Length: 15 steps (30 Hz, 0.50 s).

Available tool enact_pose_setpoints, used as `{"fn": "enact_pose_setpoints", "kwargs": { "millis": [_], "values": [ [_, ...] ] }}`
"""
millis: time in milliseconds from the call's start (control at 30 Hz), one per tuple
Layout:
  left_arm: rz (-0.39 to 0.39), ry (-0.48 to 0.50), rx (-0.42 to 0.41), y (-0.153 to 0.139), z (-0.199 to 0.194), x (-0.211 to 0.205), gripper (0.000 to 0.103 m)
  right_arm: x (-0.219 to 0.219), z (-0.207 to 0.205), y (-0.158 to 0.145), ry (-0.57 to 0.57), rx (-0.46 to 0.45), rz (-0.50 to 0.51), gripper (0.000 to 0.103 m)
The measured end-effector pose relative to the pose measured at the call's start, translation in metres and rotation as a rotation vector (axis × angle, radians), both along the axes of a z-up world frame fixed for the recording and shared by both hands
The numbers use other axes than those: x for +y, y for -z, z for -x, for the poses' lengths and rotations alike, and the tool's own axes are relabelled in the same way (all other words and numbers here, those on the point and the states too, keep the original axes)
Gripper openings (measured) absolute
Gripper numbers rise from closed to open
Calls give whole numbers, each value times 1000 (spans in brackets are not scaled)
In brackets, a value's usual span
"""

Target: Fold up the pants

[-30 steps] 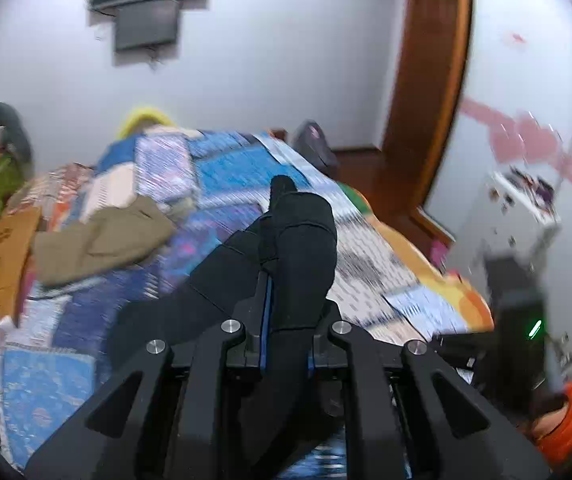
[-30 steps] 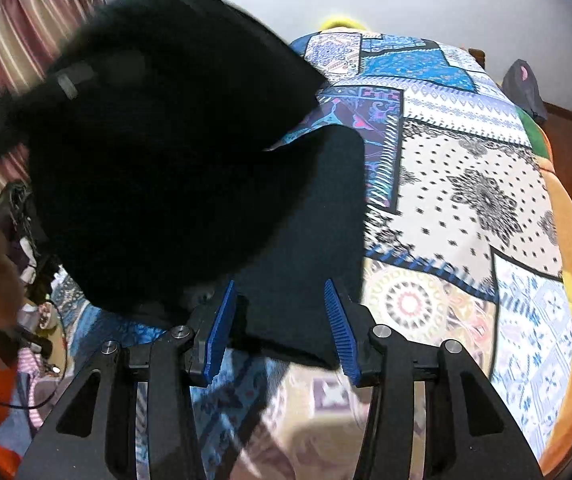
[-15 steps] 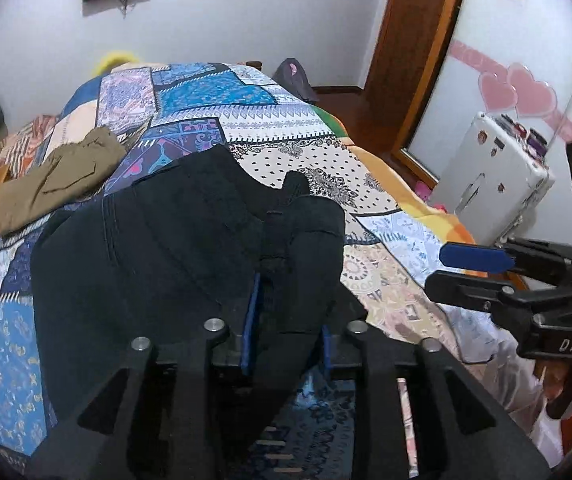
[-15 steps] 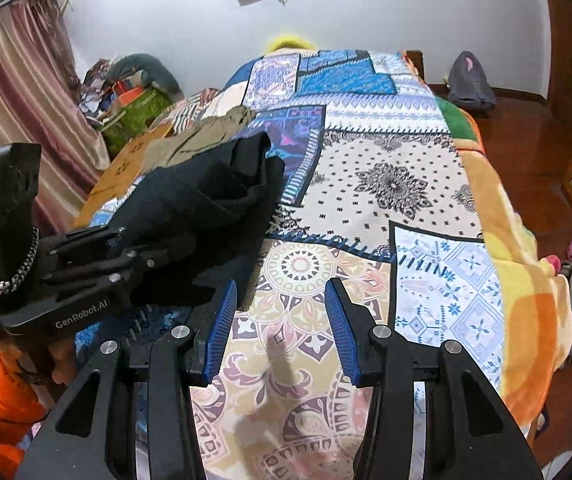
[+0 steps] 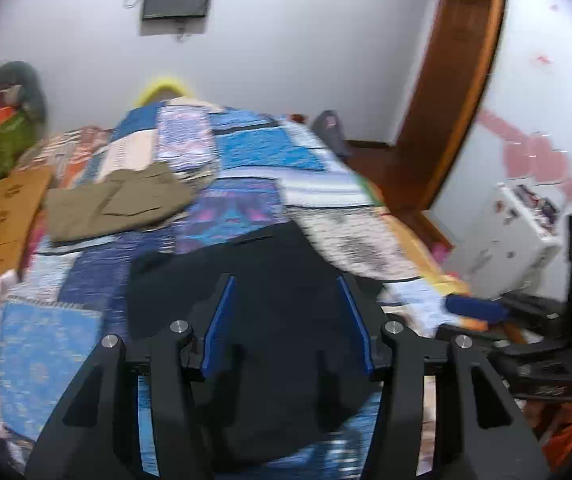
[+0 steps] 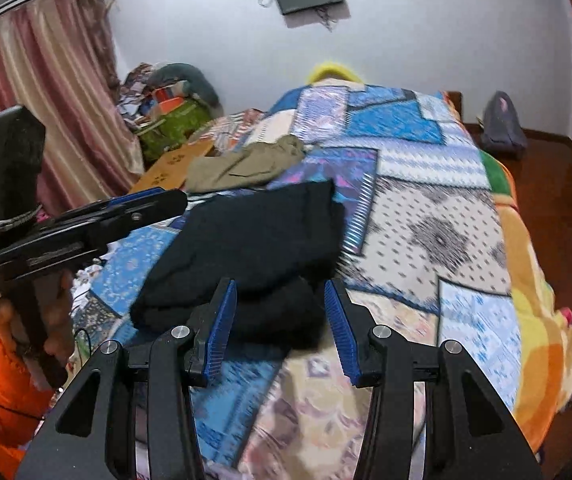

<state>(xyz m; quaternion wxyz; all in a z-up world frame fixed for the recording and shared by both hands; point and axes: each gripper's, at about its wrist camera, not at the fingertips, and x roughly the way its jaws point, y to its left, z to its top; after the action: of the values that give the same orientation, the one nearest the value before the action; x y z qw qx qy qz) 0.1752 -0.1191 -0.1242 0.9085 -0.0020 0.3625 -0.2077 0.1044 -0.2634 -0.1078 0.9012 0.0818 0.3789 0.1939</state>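
Observation:
The black pants (image 5: 270, 320) lie folded in a thick bundle on the patchwork bedspread (image 5: 246, 152), near the bed's front edge. They also show in the right wrist view (image 6: 254, 248). My left gripper (image 5: 286, 316) is open and empty just above the bundle. My right gripper (image 6: 278, 324) is open and empty, its jaws at the bundle's near edge. The left gripper shows from the side in the right wrist view (image 6: 134, 208), and the right gripper at the right of the left wrist view (image 5: 481, 312).
Folded khaki pants (image 5: 118, 204) lie further back on the left of the bed. A cardboard box (image 5: 2, 220) sits by the left edge. A white case (image 5: 513, 236) stands on the floor at the right. A dark bag (image 6: 501, 128) is by the far wall.
My left gripper has opened and let go of the black pants, which now lie folded on the bed. My right gripper stays open and has moved in to the bundle's near edge.

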Motion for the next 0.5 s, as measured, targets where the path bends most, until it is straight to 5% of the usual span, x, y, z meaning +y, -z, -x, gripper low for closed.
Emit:
{"fn": "enact_pose_setpoints", "kwargs": {
  "millis": [300, 500],
  "values": [
    [-122, -96, 113, 58, -24, 46, 51, 46, -38, 19, -77, 0, 41, 43],
    [-163, -94, 174, 105, -25, 50, 58, 56, -54, 61, -113, 102, 86, 42]
  ]
}}
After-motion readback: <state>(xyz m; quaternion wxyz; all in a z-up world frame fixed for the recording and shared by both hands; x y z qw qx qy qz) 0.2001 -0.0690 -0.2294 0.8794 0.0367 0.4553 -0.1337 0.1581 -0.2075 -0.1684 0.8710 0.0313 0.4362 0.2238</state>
